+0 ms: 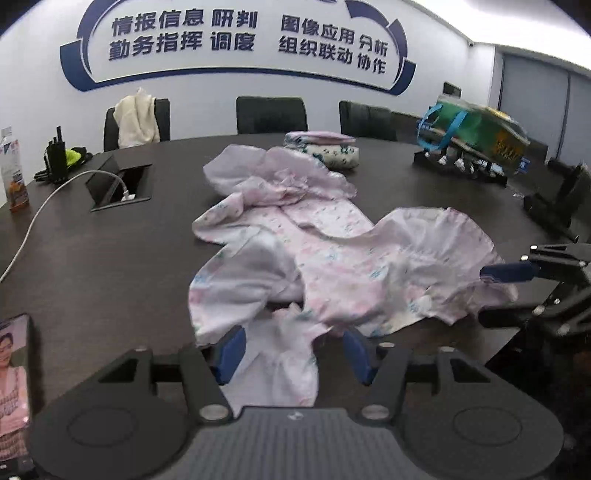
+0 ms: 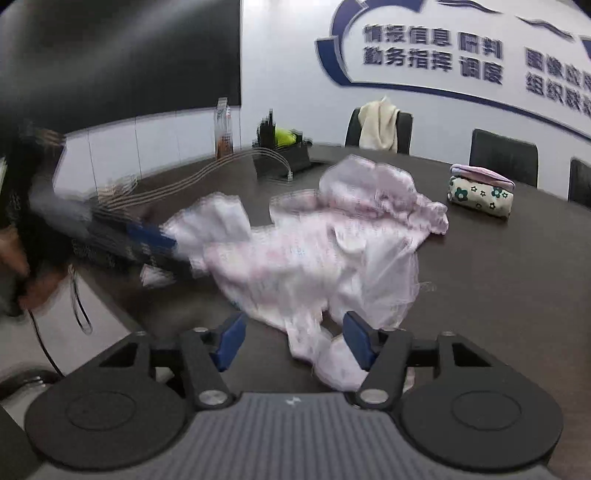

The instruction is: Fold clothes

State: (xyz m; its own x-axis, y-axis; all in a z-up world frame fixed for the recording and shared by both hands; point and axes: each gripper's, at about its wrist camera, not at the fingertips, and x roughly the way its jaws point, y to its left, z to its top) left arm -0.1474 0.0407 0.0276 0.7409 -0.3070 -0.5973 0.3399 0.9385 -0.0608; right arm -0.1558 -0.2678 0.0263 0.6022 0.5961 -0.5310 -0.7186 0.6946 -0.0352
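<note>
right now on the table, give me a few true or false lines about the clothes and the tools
1. The pink garment lies crumpled on the dark table. True.
2. The left tool is clamped shut on fabric. False: its pads stand apart, cloth loose between them.
3. A folded floral bundle sits beyond the garment. True.
4. The right tool is shut. False: it is open.
5. A cream cloth hangs on a chair. True.

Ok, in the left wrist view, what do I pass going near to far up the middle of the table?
Left gripper, open with a loose cloth end between its fingers → crumpled pink garment spread on the dark table → folded stack of clothes → empty black chair → white wall with blue lettering.
</note>
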